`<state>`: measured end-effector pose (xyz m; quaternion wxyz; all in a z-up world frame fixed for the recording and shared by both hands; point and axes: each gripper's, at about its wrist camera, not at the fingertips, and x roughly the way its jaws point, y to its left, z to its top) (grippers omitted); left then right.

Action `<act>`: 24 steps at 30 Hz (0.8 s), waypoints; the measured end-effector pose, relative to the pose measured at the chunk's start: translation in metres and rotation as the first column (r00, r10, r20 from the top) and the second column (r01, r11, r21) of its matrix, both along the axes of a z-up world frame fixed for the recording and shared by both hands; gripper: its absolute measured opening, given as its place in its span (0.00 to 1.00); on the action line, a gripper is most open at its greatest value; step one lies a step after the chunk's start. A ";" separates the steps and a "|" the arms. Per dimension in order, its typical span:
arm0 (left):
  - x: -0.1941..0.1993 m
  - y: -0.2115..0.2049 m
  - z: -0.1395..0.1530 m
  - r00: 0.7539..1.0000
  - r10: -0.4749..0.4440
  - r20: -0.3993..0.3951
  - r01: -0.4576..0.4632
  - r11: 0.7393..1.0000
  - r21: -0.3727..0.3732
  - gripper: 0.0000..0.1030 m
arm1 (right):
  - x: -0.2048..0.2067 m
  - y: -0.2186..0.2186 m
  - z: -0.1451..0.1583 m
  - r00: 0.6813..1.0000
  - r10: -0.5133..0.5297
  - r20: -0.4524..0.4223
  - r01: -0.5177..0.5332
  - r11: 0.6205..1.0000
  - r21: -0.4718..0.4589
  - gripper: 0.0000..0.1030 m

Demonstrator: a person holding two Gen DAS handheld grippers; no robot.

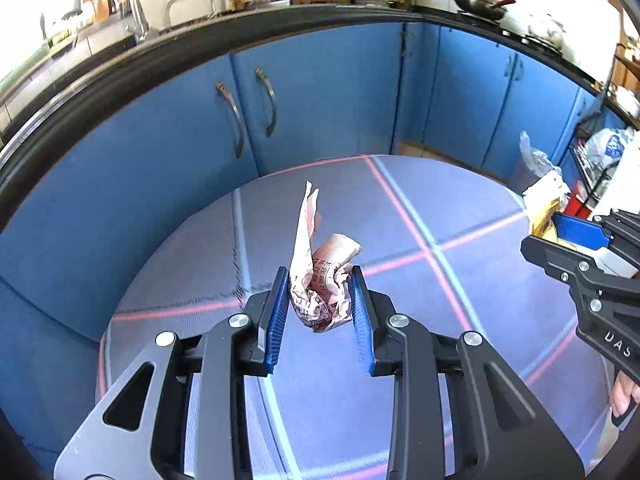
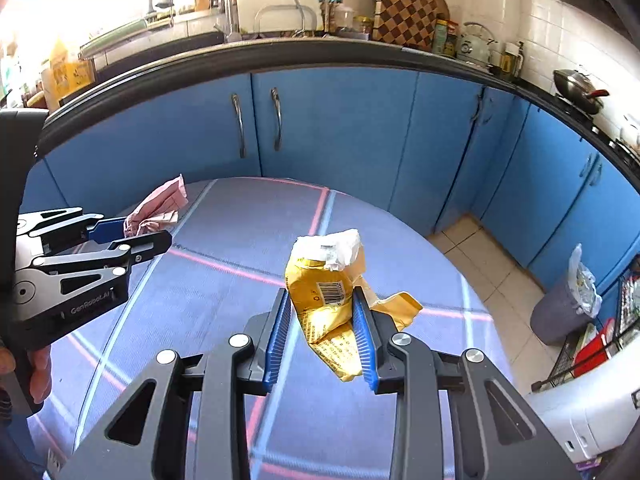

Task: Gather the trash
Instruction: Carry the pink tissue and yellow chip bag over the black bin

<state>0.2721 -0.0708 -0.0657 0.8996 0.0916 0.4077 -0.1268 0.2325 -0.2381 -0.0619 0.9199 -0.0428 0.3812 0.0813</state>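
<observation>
My left gripper [image 1: 320, 284] is shut on a crumpled pink printed paper [image 1: 320, 280] and holds it above the round table [image 1: 480, 208]. It also shows in the right wrist view [image 2: 132, 232] at the left, with the pink paper [image 2: 156, 208] in it. My right gripper [image 2: 320, 300] is shut on a crumpled yellow wrapper with a barcode [image 2: 324, 292], held above the table [image 2: 240, 220]. In the left wrist view the right gripper [image 1: 576, 240] shows at the right edge with the yellow wrapper [image 1: 544, 208].
A grey trash bin with a plastic liner [image 2: 568, 304] stands on the tiled floor to the right, also in the left wrist view [image 1: 528, 164]. Blue cabinets [image 1: 320, 100] and a dark counter curve behind the table. A wire rack [image 2: 600, 344] is at far right.
</observation>
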 end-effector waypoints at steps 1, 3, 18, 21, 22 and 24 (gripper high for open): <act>-0.008 -0.004 0.003 1.000 -0.004 0.001 0.004 1.000 0.000 0.30 | -0.008 -0.003 0.003 1.000 0.000 0.002 0.000 1.000 0.008 0.30; -0.022 -0.011 0.009 1.000 -0.011 0.004 0.011 1.000 -0.001 0.30 | -0.025 -0.010 0.008 1.000 0.001 0.003 -0.001 1.000 0.023 0.30; -0.132 -0.072 0.041 0.993 -0.109 0.054 0.106 0.993 0.048 0.30 | -0.151 -0.072 0.041 0.996 -0.057 0.074 0.057 0.998 0.005 0.30; -0.151 -0.088 0.046 0.989 -0.134 0.065 0.130 0.990 0.060 0.30 | -0.171 -0.085 0.048 0.993 -0.073 0.091 0.073 0.997 0.006 0.30; -0.156 -0.092 0.048 0.987 -0.142 0.070 0.137 0.988 0.064 0.30 | -0.178 -0.089 0.050 0.992 -0.077 0.098 0.077 0.997 0.007 0.30; -0.166 -0.104 0.052 0.984 -0.162 0.080 0.156 0.985 0.075 0.30 | -0.189 -0.097 0.055 0.990 -0.086 0.111 0.085 0.996 0.010 0.30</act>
